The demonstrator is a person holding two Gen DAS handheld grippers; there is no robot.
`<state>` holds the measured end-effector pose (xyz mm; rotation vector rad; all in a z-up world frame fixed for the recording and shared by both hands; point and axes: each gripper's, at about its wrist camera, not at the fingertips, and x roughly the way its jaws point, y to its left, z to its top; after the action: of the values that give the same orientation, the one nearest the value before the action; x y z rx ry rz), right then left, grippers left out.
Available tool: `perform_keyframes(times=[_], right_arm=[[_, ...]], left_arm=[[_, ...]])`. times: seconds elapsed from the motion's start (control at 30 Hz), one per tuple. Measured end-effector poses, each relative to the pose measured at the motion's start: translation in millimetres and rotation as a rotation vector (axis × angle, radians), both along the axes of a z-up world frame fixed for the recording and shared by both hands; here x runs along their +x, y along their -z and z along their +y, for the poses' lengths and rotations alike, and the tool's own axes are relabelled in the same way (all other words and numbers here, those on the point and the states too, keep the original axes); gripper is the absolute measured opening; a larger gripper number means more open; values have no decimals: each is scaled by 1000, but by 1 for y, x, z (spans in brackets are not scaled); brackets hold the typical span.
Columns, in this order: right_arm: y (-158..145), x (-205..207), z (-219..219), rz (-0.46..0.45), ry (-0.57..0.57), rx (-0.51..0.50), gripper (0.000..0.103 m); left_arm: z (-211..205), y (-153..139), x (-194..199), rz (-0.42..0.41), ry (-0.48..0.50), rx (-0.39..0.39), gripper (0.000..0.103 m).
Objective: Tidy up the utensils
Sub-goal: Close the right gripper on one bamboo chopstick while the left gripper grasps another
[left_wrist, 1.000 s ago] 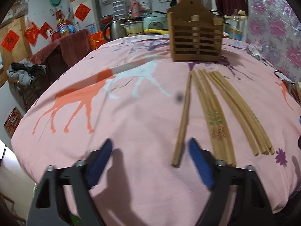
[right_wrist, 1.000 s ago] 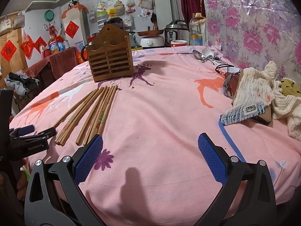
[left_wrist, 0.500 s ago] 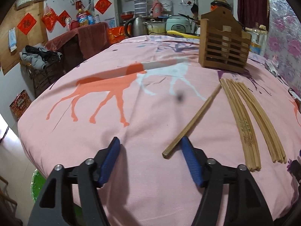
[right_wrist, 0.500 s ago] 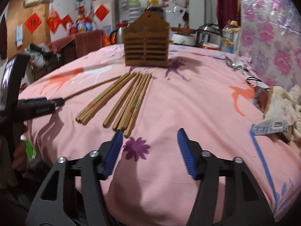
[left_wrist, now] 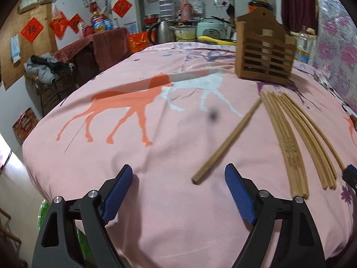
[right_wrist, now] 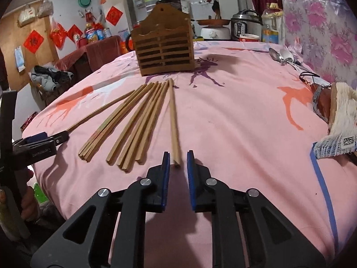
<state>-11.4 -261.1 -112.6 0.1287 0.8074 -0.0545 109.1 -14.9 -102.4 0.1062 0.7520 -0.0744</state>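
Judging progress as barely begun, I saw every chopstick (right_wrist: pixel 133 120) still lying at 6 o'clock of the empty wooden holder (right_wrist: pixel 164 52), my right gripper (right_wrist: pixel 177 160) narrowing around one chopstick end (right_wrist: pixel 175 154), my left gripper (left_wrist: pixel 178 185) spread, holding nothing.

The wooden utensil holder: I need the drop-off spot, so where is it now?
In the right wrist view the wooden utensil holder stands upright at the far side of the pink cloth, just beyond the far tips of the chopsticks.

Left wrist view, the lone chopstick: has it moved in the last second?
Yes. The lone chopstick has pivoted: its near end swung left, away from the bundle, while its far end stays close beside the bundle's top.
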Motion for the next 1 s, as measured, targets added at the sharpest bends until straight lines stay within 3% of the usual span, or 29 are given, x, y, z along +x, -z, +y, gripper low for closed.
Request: perform_keyframes(times=[0.2,0.3,0.37,0.47,0.6,0.8,0.87,1.0], right_arm=[[3,6,8,-2,-12,-37,18],[3,7,7,-5,-9,-34,16],[3,8,6,-5,-9,-35,16],[3,7,5,-5,-8,-29,16],[3,7,4,-8,-3,-26,16],[3,5,5,-12,-4,-30,15],[2,3,6,-19,-6,-33,6],[-7,-3,6,-65,7,-52,6]], left_arm=[[-8,1,3,10,58,-30,77],[-9,0,8,15,83,-50,59],[-12,0,6,12,111,-53,32],[-21,-1,-3,15,173,-45,12],[-28,-1,-14,12,203,-32,8],[-25,0,-11,10,182,-45,15],[-25,-1,-11,10,184,-40,6],[-22,-6,-13,19,190,-57,6]])
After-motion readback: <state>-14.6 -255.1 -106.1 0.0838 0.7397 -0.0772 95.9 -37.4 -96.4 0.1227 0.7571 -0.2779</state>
